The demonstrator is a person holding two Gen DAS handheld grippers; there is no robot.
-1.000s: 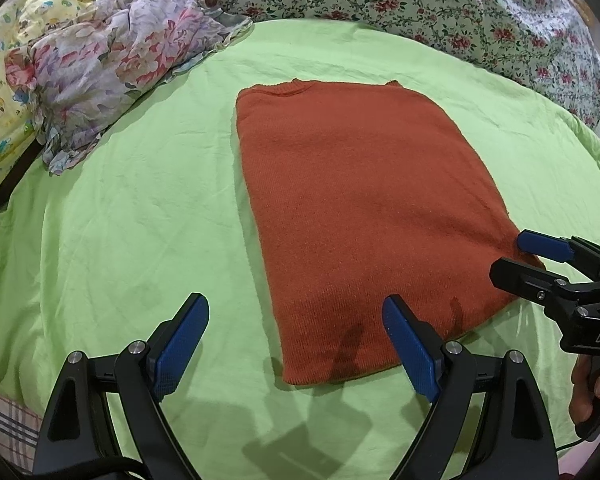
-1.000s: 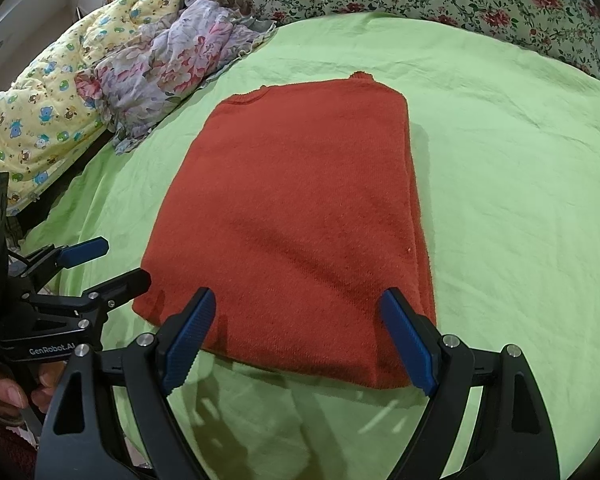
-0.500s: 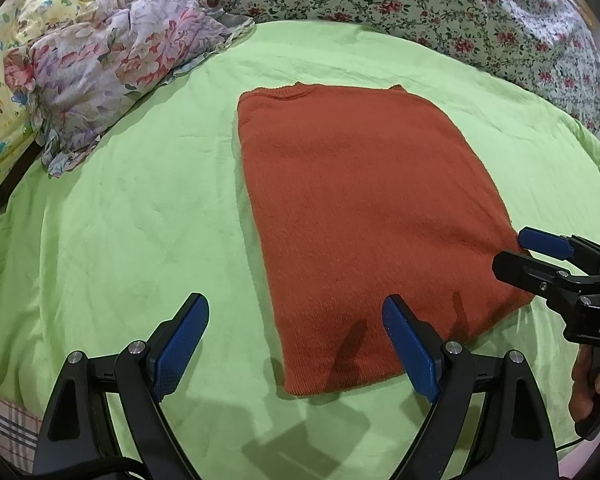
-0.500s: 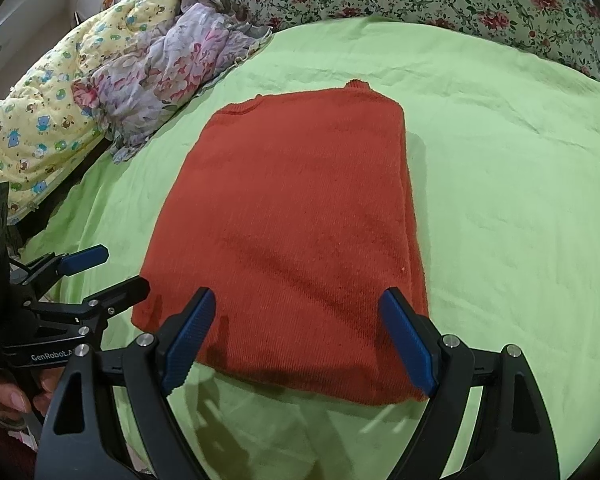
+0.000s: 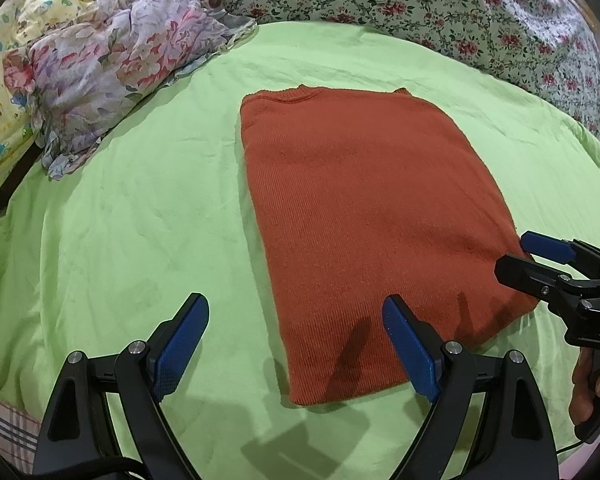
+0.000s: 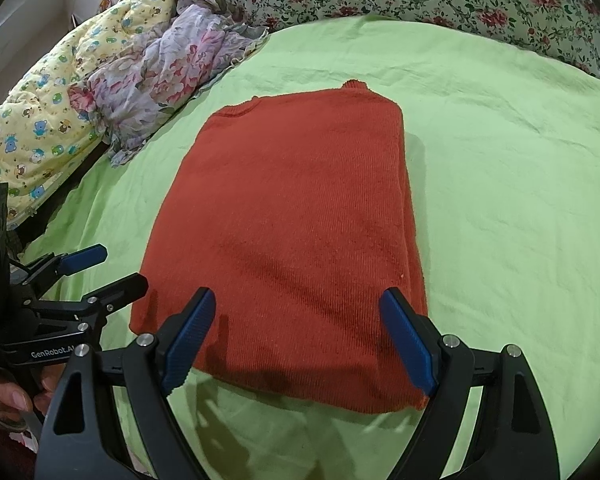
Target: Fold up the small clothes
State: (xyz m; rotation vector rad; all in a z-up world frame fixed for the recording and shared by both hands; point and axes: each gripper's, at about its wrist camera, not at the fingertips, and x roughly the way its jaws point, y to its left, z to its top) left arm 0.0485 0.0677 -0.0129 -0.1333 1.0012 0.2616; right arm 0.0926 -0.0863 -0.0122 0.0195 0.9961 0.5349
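On the bed's light green sheet (image 5: 140, 208) lies a rust-orange knit sweater (image 5: 364, 216), folded into a long rectangle with its neckline at the far end and its near edge just ahead of both claws. It lies flat, with doubled layers showing along its right side in the right wrist view (image 6: 410, 240).

Seen from its own camera, the left claw (image 5: 296, 344) is spread wide with nothing between its blue pads (image 5: 180, 344); the sweater's near left corner sits in the gap between them, and whether the pads touch the cloth cannot be told. The right claw (image 6: 296, 340) is likewise wide apart and holds nothing, straddling the sweater's near right portion.

From the left wrist view the right claw (image 5: 540, 256) enters from the side at the sweater's right corner; white letters "DAS" show on its black body, cut off by the frame edge. In the right wrist view the left claw (image 6: 100, 268) shows the printed words "GenRobot.AI".

Beyond the sheet lie a crumpled floral cloth (image 5: 108, 76), a yellow cartoon-print quilt (image 6: 40, 128) and a rose-patterned cover (image 5: 440, 12).
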